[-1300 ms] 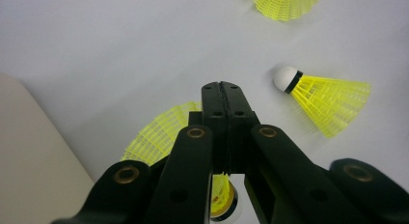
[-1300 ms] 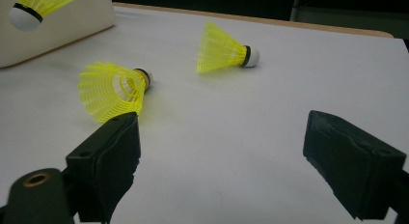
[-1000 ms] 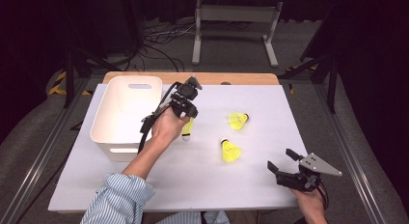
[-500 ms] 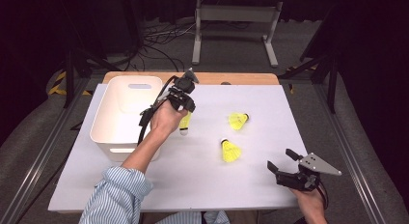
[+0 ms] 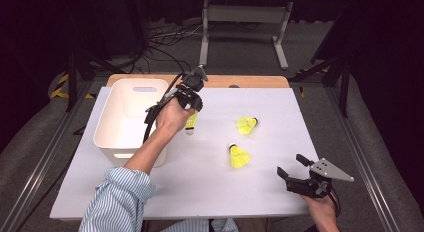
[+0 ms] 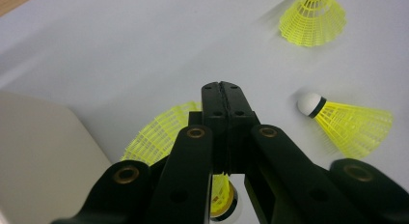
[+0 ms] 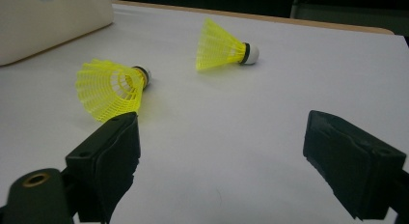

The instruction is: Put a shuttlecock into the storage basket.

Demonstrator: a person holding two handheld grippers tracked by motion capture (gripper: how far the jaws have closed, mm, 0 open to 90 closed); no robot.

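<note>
A hand holds my left gripper (image 5: 193, 105) just right of the white bin (image 5: 111, 137). Its jaws are shut, pinching the skirt of a yellow shuttlecock (image 5: 191, 123) that hangs below them, cork end down. In the left gripper view the closed gripper (image 6: 223, 89) covers most of that shuttlecock (image 6: 156, 137). Two more yellow shuttlecocks lie on the white board, one (image 5: 247, 124) farther back and one (image 5: 239, 156) nearer. My right gripper (image 5: 291, 165) rests open at the front right, and in its own view the right gripper (image 7: 222, 137) faces both shuttlecocks (image 7: 110, 89) (image 7: 219, 45).
The white bin (image 6: 38, 151) stands at the board's left with its inside bare where visible. The white board (image 5: 210, 192) lies on a wooden table (image 5: 250, 82). Cables and a metal stand sit on the floor behind.
The left hand has drifted slightly back and left toward the bin, carrying the shuttlecock with it. The right gripper has stayed still.
</note>
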